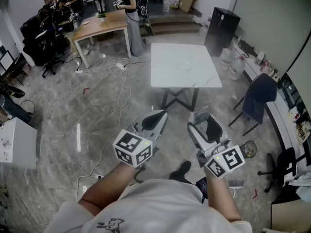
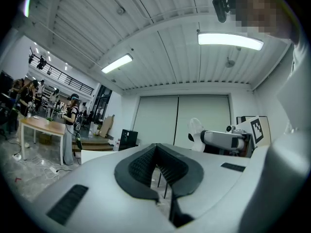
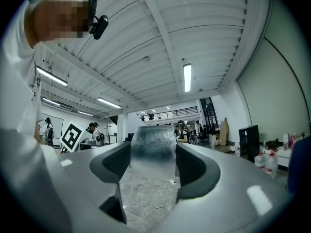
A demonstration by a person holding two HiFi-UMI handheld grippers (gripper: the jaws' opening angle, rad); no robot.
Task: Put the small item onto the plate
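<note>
My right gripper (image 1: 205, 120) is shut on a small translucent grey item (image 1: 200, 114); in the right gripper view the item (image 3: 151, 144) fills the gap between the two dark pads of the right gripper (image 3: 154, 155). My left gripper (image 1: 162, 115) is shut with nothing in it, and in the left gripper view its pads meet at the tip of the left gripper (image 2: 156, 149). Both are held at waist height over the floor, short of a white table (image 1: 167, 76). A faint round clear shape (image 1: 187, 64), maybe the plate, lies on that table.
A dark chair (image 1: 257, 98) stands right of the table. Cables (image 1: 121, 84) run across the floor to its left. Behind are a wooden table (image 1: 99, 25) with people around it, a black cabinet (image 1: 221, 25) and water bottles (image 1: 231, 62). A white box (image 1: 17, 142) sits at left.
</note>
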